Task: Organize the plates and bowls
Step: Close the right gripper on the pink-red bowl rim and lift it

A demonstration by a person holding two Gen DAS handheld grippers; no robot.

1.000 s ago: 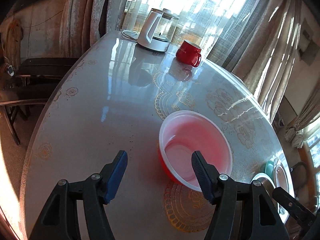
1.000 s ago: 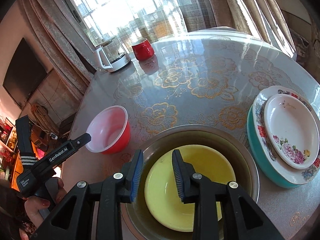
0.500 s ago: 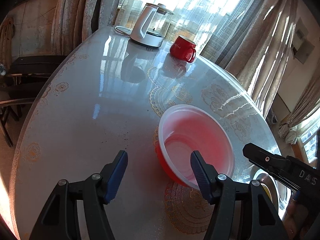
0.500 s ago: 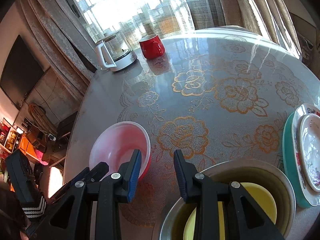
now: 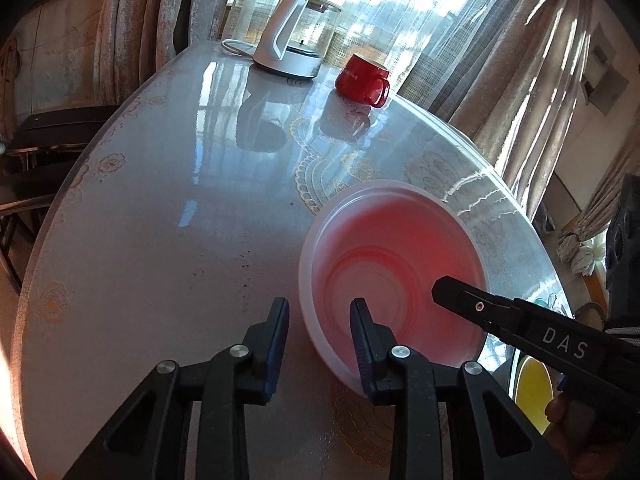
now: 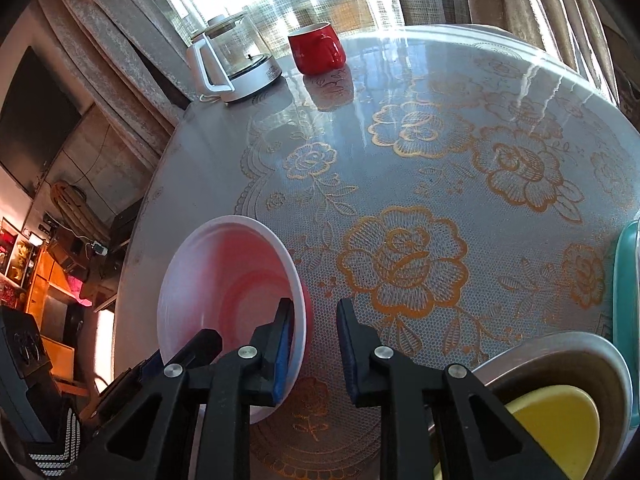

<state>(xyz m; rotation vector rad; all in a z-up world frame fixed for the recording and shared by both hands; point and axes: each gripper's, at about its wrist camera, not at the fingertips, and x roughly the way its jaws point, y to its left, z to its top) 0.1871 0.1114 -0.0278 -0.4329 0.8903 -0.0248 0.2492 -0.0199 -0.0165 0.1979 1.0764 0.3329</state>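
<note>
The red plastic bowl with a white inside (image 5: 394, 276) sat low and right of centre in the left wrist view, on the round glass-topped counter (image 5: 160, 208). Both claws were closing over its rim: the left claw (image 5: 320, 336) straddled the near wall, the right claw (image 6: 312, 344) the opposite one. Neither pinch looked firm yet. Each should seat squarely before lifting. Only the right view showed the yellow plate (image 6: 560, 428) inside the steel basin (image 6: 568, 350).
</note>
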